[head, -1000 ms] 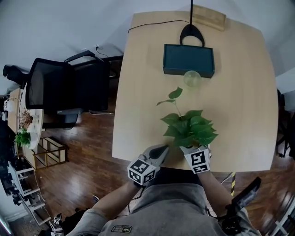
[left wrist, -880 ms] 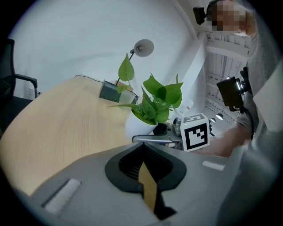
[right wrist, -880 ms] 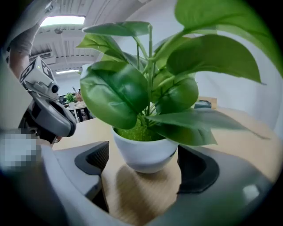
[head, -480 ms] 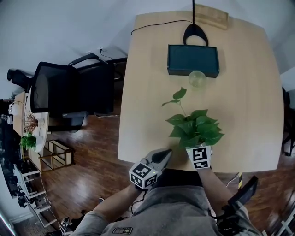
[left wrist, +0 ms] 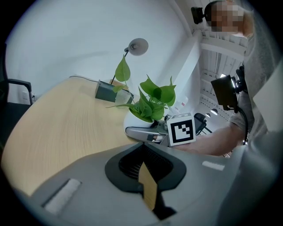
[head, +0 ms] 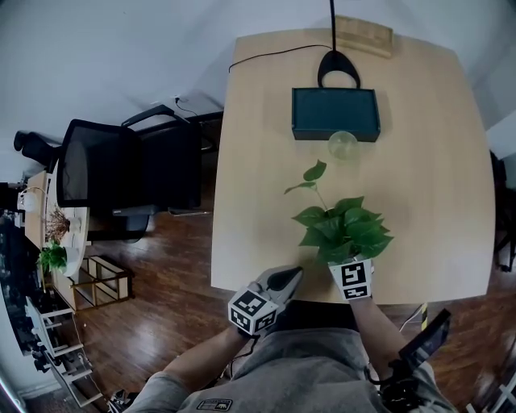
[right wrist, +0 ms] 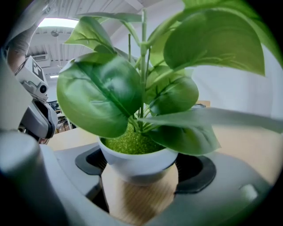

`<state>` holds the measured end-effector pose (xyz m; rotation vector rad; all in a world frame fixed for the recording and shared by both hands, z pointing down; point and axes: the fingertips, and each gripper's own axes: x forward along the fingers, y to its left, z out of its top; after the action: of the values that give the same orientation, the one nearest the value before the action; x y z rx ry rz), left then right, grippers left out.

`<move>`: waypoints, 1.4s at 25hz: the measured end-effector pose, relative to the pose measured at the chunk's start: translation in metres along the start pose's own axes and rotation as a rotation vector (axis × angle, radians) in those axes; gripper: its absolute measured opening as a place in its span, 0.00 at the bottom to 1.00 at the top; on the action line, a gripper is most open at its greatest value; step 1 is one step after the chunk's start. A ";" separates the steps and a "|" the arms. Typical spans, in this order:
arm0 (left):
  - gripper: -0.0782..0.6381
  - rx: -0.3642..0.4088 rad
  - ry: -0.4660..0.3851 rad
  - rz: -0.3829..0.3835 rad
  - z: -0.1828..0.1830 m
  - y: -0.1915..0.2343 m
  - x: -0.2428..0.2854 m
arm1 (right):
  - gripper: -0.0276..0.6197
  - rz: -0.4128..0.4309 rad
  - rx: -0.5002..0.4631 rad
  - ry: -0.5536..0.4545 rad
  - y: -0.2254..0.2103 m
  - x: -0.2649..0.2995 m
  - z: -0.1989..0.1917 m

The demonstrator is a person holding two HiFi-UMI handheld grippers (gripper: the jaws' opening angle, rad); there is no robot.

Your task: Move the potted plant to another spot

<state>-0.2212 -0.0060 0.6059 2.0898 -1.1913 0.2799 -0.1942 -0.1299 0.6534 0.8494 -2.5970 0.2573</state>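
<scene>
The potted plant (head: 343,234) stands near the front edge of the table (head: 258,145), right of its middle. The right gripper (right wrist: 139,178) clasps its white pot (right wrist: 135,161) between both jaws. The left gripper (left wrist: 148,174), jaws together and empty, sits at the front edge, just left of the plant.

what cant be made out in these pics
- Head view: the pot of the potted plant is hidden under its leaves and the marker cube.
- Right gripper view: whether the tongs of the right gripper press the pot or merely flank it; its rim overlaps them.
- Head view: the top of the lamp is cut off by the upper edge.
</scene>
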 end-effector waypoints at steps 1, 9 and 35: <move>0.10 0.003 0.000 0.000 0.001 0.001 0.000 | 0.77 0.002 0.001 -0.008 0.000 0.000 0.001; 0.10 0.034 -0.020 -0.023 0.011 -0.005 -0.007 | 0.77 -0.007 -0.005 -0.039 0.002 -0.012 0.025; 0.10 0.124 -0.235 -0.214 0.096 -0.083 0.015 | 0.77 -0.209 -0.058 -0.138 -0.062 -0.144 0.142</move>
<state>-0.1588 -0.0527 0.5045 2.3885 -1.0922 0.0081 -0.0949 -0.1450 0.4671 1.1437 -2.5987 0.0655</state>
